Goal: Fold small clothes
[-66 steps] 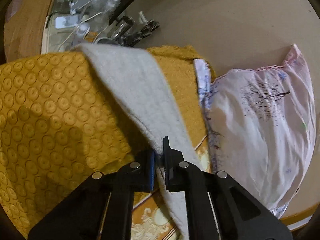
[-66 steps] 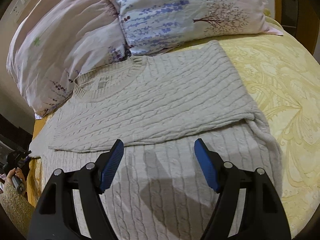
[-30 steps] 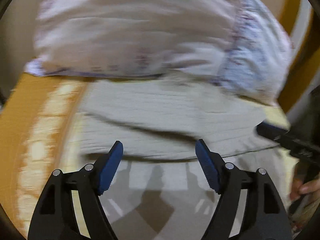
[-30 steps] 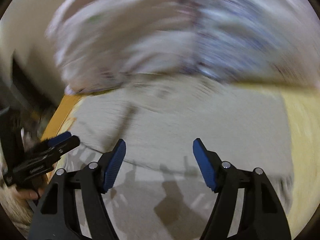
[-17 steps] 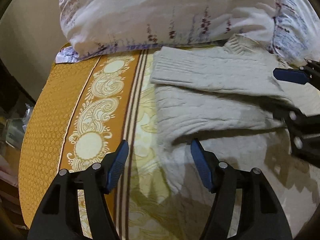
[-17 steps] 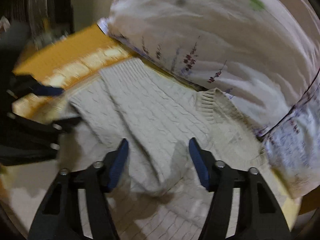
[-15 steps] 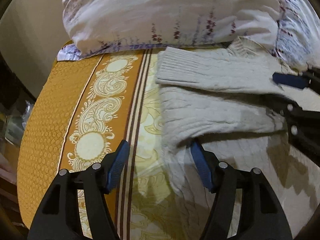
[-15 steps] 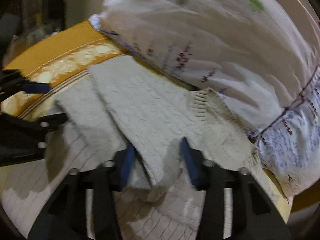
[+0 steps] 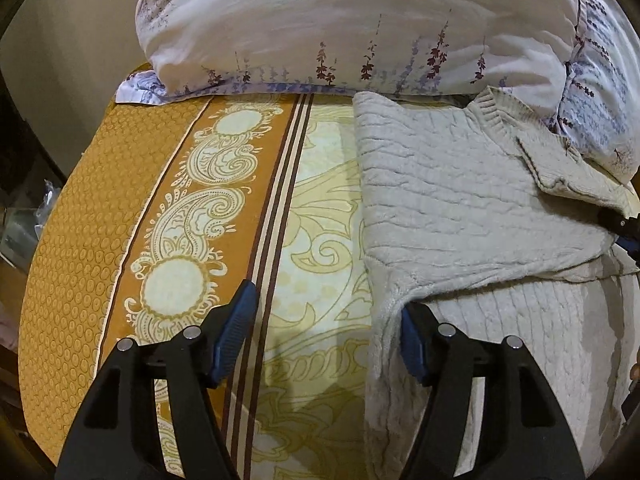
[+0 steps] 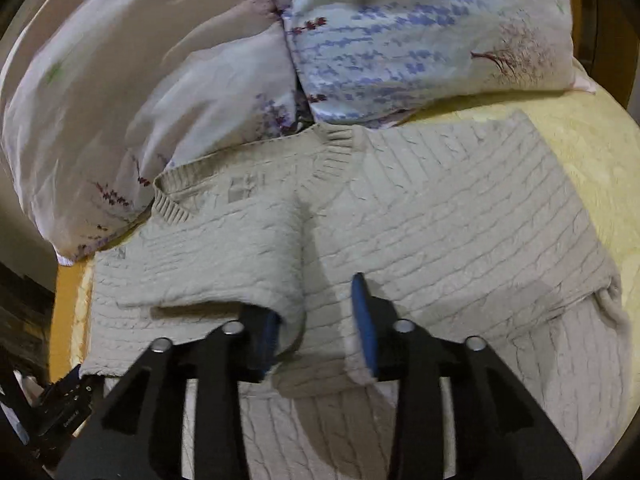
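Sweater: grey cable-knit, lying on the bed, collar against the pillows, both sleeves folded across the chest.
Label: a pale tag inside the collar; its writing is too blurred to read.
Left hand-held gripper: jaws apart, right finger tucked under the folded sleeve's edge.
Right hand-held gripper: jaws apart, straddling the inner edge of the left folded sleeve, not pinched.

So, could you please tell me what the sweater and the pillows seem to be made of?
The sweater looks like a thick cable knit in beige yarn, likely wool or acrylic: raised ropes and a ribbed collar show. The pillows look covered in smooth, thin woven fabric, perhaps cotton, matte and creased, with a printed lavender pattern.
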Demonstrator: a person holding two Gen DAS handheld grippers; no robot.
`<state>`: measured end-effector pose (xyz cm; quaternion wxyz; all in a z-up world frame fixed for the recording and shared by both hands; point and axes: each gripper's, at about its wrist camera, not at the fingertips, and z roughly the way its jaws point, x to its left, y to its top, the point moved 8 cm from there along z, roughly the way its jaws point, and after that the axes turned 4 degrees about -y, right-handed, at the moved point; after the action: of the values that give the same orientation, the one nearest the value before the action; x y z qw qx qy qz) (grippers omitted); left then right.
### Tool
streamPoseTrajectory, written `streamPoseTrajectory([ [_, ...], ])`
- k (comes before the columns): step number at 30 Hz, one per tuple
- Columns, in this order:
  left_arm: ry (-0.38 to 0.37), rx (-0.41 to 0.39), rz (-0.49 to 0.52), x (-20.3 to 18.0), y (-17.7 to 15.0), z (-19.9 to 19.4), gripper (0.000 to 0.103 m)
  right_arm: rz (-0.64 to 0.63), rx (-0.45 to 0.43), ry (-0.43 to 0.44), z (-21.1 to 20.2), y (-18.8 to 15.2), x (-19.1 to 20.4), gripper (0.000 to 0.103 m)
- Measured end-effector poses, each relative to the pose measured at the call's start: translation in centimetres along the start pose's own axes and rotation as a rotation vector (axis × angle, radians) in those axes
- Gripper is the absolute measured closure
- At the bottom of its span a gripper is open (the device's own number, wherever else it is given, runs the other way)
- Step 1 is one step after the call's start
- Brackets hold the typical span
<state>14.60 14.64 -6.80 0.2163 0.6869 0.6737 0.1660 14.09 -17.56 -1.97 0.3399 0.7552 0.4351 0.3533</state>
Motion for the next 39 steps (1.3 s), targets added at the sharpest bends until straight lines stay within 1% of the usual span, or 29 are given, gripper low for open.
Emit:
streamPoseTrajectory([
  [2,0.005,-0.002,0.001,0.0,0.0,0.0,0.036,-0.037,-0.033,-0.019,-0.4,0.7,0.4,0.064],
  [6,0.002,0.004,-0.024,0.2,0.0,0.1,0.036,-0.136,-0.113,-0.1,-1.2,2.9,1.4,0.063],
  [8,-0.005,0.003,-0.039,0.4,0.0,0.1,0.036,-0.101,-0.126,-0.13,-1.7,3.3,0.7,0.063],
  [9,-0.005,0.001,-0.039,0.4,0.0,0.0,0.036,-0.058,-0.108,-0.137,-1.6,3.3,-0.1,0.063],
  [10,-0.003,0.0,-0.037,0.4,-0.1,0.0,0.036,0.011,-0.061,-0.138,-1.1,2.8,-1.3,0.065],
  [11,0.0,-0.001,-0.037,0.4,-0.1,0.0,0.036,0.05,-0.024,-0.122,-0.6,2.3,-1.9,0.068],
  [12,0.001,-0.001,-0.04,0.4,-0.2,-0.1,0.036,0.057,0.003,-0.113,-0.3,1.8,-2.4,0.069],
  [13,0.0,-0.001,-0.043,0.4,-0.2,-0.1,0.036,0.021,0.014,-0.126,0.0,1.4,-2.5,0.069],
  [15,0.002,-0.001,-0.042,0.4,-0.2,-0.1,0.036,-0.05,-0.003,-0.154,-0.1,1.0,-2.4,0.069],
  [17,0.003,0.0,-0.04,0.4,-0.2,-0.1,0.036,-0.035,-0.012,-0.15,-0.2,1.1,-2.8,0.069],
  [18,0.004,0.0,-0.04,0.5,-0.1,0.0,0.036,-0.003,-0.013,-0.143,-0.4,1.3,-3.3,0.069],
  [20,0.003,0.001,-0.04,0.5,-0.1,0.0,0.036,0.121,0.016,-0.116,-0.4,1.5,-5.3,0.069],
  [21,0.004,0.001,-0.04,0.5,-0.1,0.0,0.036,0.161,0.03,-0.107,-0.2,1.3,-6.1,0.069],
  [22,0.005,0.001,-0.04,0.5,-0.1,0.0,0.036,0.167,0.034,-0.108,0.0,1.2,-6.4,0.069],
  [24,0.004,0.002,-0.04,0.5,-0.1,0.0,0.036,0.185,0.015,-0.114,-0.2,1.3,-7.2,0.069],
  [26,0.002,0.002,-0.039,0.5,-0.1,0.0,0.036,0.263,-0.005,-0.092,-0.6,1.6,-8.3,0.069],
  [27,0.002,0.002,-0.039,0.5,-0.1,0.0,0.036,0.284,-0.026,-0.11,-0.9,2.1,-9.3,0.069],
  [29,0.003,0.001,-0.039,0.5,-0.1,0.0,0.036,0.275,-0.052,-0.115,-1.3,3.2,-10.1,0.068],
  [30,0.004,0.0,-0.04,0.6,-0.1,0.0,0.035,0.273,-0.064,-0.094,-1.4,3.7,-10.6,0.07],
  [32,0.004,0.001,-0.045,0.6,-0.1,0.0,0.035,0.263,-0.062,-0.069,-1.3,4.2,-10.9,0.081],
  [34,0.006,0.0,-0.049,0.6,0.0,0.0,0.035,0.263,-0.042,-0.031,-0.6,4.4,-11.3,0.087],
  [35,0.005,-0.001,-0.053,0.7,0.0,0.1,0.035,0.269,-0.021,-0.005,-0.1,4.4,-11.4,0.087],
  [37,0.003,-0.002,-0.053,0.7,0.0,0.1,0.035,0.282,0.018,-0.009,-0.1,3.5,-11.5,0.088],
  [38,0.002,-0.002,-0.055,0.8,0.0,0.0,0.035,0.31,0.02,0.006,-0.7,3.1,-11.6,0.087],
  [39,0.0,-0.002,-0.062,0.9,0.0,0.0,0.035,0.367,0.02,0.038,-1.3,2.9,-11.9,0.08],
])
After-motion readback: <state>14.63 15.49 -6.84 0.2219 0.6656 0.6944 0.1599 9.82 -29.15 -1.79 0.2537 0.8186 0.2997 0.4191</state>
